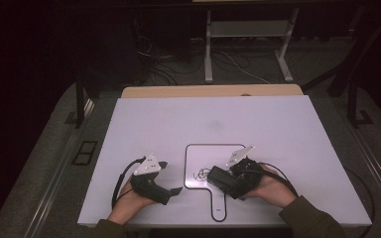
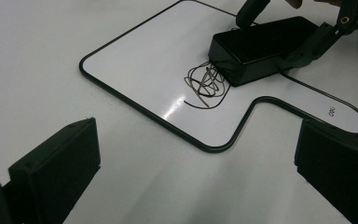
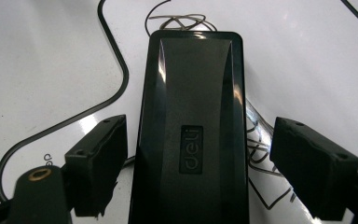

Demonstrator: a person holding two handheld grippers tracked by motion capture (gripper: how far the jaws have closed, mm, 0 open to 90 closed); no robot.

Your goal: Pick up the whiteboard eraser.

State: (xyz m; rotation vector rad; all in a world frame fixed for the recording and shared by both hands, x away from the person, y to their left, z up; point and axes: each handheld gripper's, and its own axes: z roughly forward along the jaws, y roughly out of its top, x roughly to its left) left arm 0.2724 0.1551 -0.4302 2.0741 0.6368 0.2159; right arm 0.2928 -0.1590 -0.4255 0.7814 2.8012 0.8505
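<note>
On the white counter [image 1: 158, 119], going from left to right, the left tongs [image 1: 171, 191] rest low in the person's left hand [image 1: 129, 201]. In the left gripper view its two jaws stand wide apart, with only bare counter between them.

Next comes a small whiteboard [image 1: 198, 153] with a dark rim and a short handle [image 1: 219, 206] pointing toward the person. It lies flat and carries a thin scribble [image 2: 205, 84] and a black eraser [image 3: 193, 116].

The eraser lies on the right part of the board, its long axis pointing from the right tongs [image 3: 198, 172] toward the scribble, and its far end is just beside the scribble.

The right tongs are about half open, one jaw on each side of the eraser. The left jaw looks close against it; the right jaw stands clearly apart, so nothing is clamped.
</note>
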